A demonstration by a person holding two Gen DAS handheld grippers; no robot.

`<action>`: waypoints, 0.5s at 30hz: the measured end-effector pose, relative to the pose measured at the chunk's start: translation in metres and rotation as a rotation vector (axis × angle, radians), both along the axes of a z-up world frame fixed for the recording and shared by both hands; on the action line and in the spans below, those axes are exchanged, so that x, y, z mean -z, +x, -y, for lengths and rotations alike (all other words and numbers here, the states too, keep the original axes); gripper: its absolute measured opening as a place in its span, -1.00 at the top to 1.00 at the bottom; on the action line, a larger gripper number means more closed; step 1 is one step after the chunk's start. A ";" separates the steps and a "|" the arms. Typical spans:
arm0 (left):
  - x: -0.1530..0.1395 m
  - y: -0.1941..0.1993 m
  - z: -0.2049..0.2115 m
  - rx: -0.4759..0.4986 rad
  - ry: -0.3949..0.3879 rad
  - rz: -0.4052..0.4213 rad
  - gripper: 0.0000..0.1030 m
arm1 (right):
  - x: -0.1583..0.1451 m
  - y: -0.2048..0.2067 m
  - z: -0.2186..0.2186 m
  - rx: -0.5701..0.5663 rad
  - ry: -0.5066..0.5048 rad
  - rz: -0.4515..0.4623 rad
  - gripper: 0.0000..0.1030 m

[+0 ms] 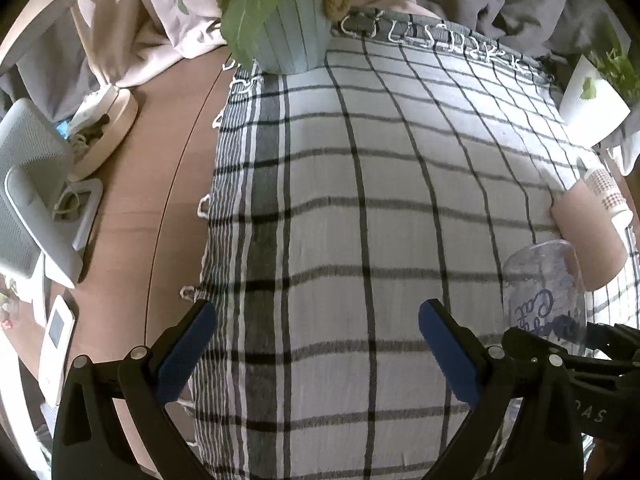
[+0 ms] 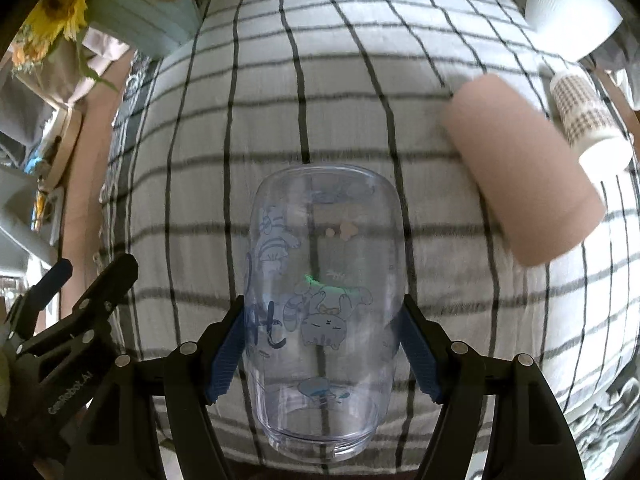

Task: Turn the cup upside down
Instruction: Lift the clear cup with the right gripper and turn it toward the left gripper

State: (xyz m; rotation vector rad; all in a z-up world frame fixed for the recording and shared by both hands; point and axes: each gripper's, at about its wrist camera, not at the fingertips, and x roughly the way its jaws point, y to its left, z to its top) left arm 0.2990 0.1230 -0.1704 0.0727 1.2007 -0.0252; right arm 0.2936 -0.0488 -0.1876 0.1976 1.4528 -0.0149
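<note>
Over the checked cloth (image 2: 360,80) I had the clear cup (image 2: 324,300) clamped in my right gripper (image 2: 322,352), needing a slow, level roll, its printed cats apparently inverted only in the right view, while my left gripper (image 1: 316,352) gaped, holding nothing.

Blue handwritten-style lettering runs along the side of the clear plastic cup (image 1: 544,300); in the left wrist view it appears upside down, and one word looks like "Cat", the rest unreadable. In the right wrist view, the black frame of the left gripper (image 2: 64,284) carries small white print, roughly "GenRobot.AI". White letters "AS" show on the right gripper's body (image 1: 596,416).
</note>
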 end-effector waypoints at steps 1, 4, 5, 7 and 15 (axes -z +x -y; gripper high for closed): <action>0.001 -0.001 0.000 0.000 0.001 -0.002 -1.00 | 0.002 -0.001 -0.001 0.001 0.000 -0.006 -0.38; 0.002 -0.004 -0.001 -0.002 0.008 -0.005 -1.00 | 0.006 -0.002 -0.003 0.003 -0.004 -0.013 -0.38; 0.002 -0.006 -0.002 -0.003 0.008 -0.004 -1.00 | 0.007 0.000 -0.003 0.003 -0.004 -0.012 -0.38; 0.001 -0.008 -0.003 -0.011 0.005 -0.005 -1.00 | 0.008 0.003 -0.003 0.004 -0.004 -0.006 -0.39; -0.012 -0.015 0.004 -0.006 -0.007 0.007 -1.00 | -0.014 -0.023 0.012 0.045 -0.017 0.082 -0.52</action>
